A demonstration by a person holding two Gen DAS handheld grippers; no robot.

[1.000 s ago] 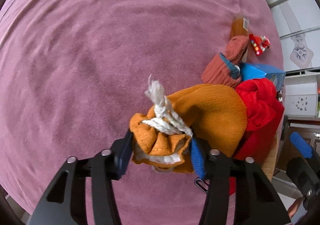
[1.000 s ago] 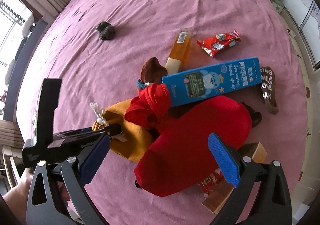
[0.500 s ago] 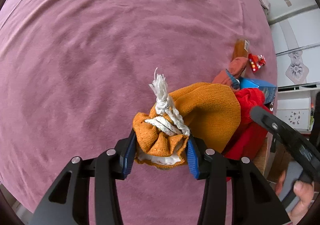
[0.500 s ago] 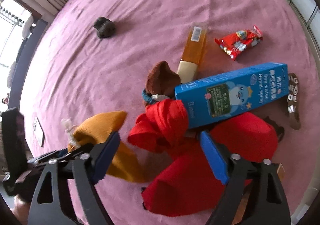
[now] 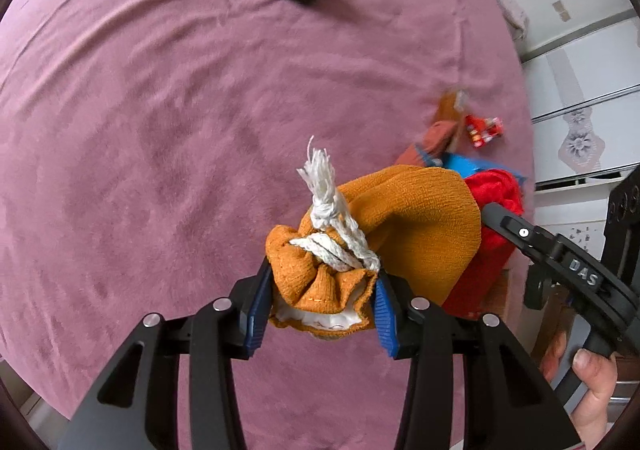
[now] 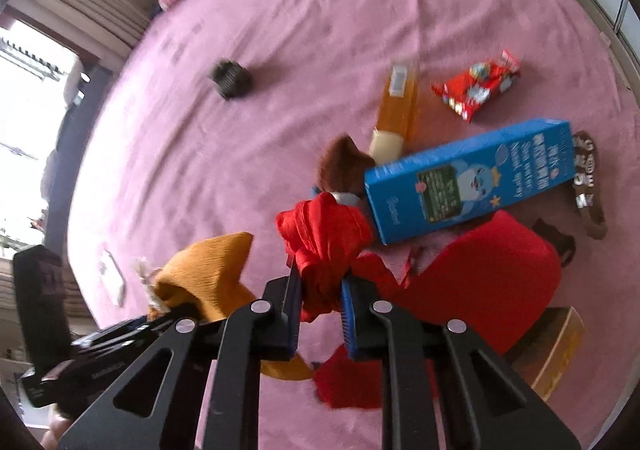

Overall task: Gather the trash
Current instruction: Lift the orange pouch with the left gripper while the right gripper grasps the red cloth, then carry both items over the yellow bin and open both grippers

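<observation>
Pointing steeply down, right tool (image 6: 320,300) pinches red bag (image 6: 492,274).

Soft daylight fills both fisheye views; a window (image 6: 24,97) blows out white; edges curve darkly; the right view is motion-blurred.

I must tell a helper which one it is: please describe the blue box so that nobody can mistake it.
On the pink bedspread, look near the red bag. The blue box lies flat beside its knotted top, long and narrow, the only item with a cartoon animal printed on it.

Both hand-held grippers (image 5: 323,300) (image 6: 320,300) seemingly clamped, downward-tilted.
</observation>
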